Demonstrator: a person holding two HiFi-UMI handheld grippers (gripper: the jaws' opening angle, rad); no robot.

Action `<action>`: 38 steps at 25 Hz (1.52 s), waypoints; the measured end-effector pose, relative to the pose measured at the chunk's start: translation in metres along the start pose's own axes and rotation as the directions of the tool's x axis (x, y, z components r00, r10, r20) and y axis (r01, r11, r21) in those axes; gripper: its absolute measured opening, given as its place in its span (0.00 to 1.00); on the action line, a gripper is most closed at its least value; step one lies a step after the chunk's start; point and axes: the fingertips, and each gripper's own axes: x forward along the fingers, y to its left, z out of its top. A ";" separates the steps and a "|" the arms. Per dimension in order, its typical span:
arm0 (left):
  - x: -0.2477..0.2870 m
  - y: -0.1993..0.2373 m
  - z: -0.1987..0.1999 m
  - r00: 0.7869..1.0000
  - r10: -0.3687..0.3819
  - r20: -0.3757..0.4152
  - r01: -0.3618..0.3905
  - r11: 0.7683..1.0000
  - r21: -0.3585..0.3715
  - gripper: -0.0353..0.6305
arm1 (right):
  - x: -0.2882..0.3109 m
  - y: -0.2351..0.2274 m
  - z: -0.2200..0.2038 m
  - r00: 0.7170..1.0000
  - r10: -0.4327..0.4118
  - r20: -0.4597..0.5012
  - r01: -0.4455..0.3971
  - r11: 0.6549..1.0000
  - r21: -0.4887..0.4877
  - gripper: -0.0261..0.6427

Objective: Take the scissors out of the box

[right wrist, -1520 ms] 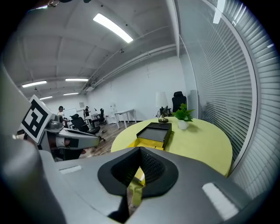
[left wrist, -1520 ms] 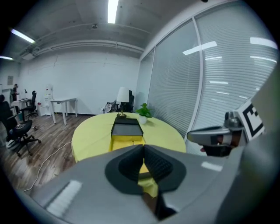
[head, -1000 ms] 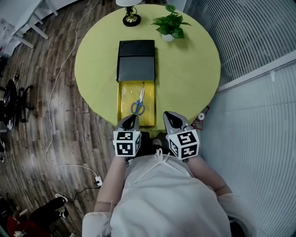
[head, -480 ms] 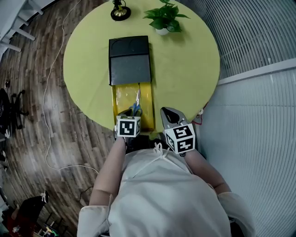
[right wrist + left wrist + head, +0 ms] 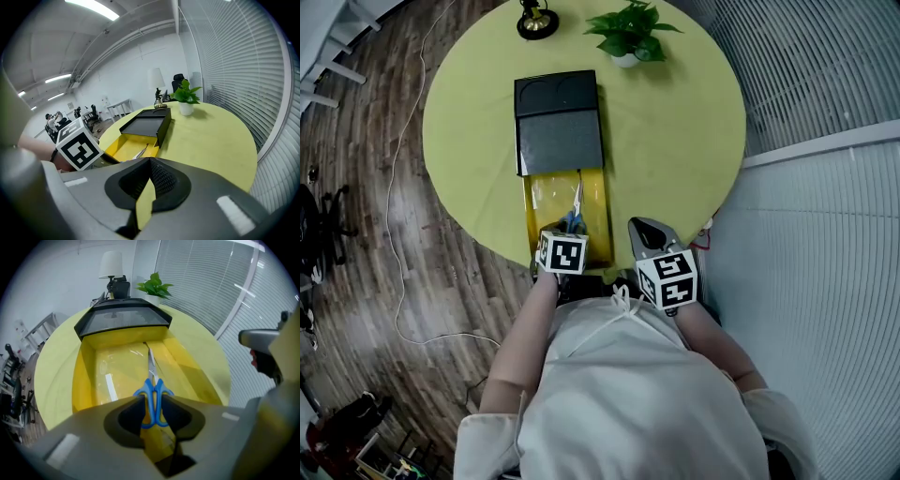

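Note:
Blue-handled scissors (image 5: 575, 212) lie lengthwise in the open yellow tray (image 5: 598, 202) of a box whose black sleeve (image 5: 560, 122) covers the far half. My left gripper (image 5: 565, 232) points steeply down over the tray's near end. In the left gripper view its jaws (image 5: 152, 401) are opening, with the blue handles (image 5: 152, 397) showing in the gap and the pads apart from them. My right gripper (image 5: 649, 231) hovers at the table's near edge, right of the tray, shut and empty (image 5: 150, 161).
The round yellow-green table (image 5: 675, 141) carries a potted plant (image 5: 630, 33) and a lamp base (image 5: 534, 19) at its far side. A white cable (image 5: 398, 187) runs over the wooden floor on the left. Window blinds (image 5: 825, 66) stand on the right.
My left gripper has dropped and tipped down over the near end of the tray, and its jaws have opened. The right gripper sank slightly towards the table edge.

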 end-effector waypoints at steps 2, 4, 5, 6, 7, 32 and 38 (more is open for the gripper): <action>0.001 0.001 -0.001 1.000 0.015 0.005 -0.015 1.000 0.010 0.20 | 0.001 -0.001 -0.002 1.000 0.000 0.000 0.000 1.000 0.006 0.04; 0.001 0.001 -0.003 0.999 0.027 0.017 -0.028 0.999 0.026 0.20 | 0.001 -0.002 -0.003 1.000 0.000 0.001 0.000 1.000 0.012 0.04; 0.001 0.001 -0.003 0.999 0.031 0.022 -0.032 0.999 0.033 0.20 | 0.000 -0.002 -0.003 1.000 0.000 0.001 0.000 1.000 0.014 0.04; 0.001 0.000 -0.004 0.999 0.032 0.026 -0.033 0.999 0.038 0.20 | -0.001 -0.003 -0.004 1.000 -0.002 0.001 0.002 1.000 0.016 0.04; 0.000 -0.001 -0.004 0.999 0.030 0.027 -0.031 0.999 0.040 0.20 | -0.002 -0.004 -0.005 1.000 -0.003 0.001 0.003 1.000 0.018 0.04; -0.095 -0.009 0.037 0.954 -0.013 0.300 0.003 0.999 0.033 0.19 | -0.022 0.008 0.008 0.999 0.007 0.048 -0.005 0.999 -0.046 0.04; -0.151 -0.005 0.079 0.876 0.011 0.482 -0.025 0.999 0.022 0.19 | -0.032 0.014 0.042 0.993 0.011 0.117 0.000 0.996 -0.087 0.04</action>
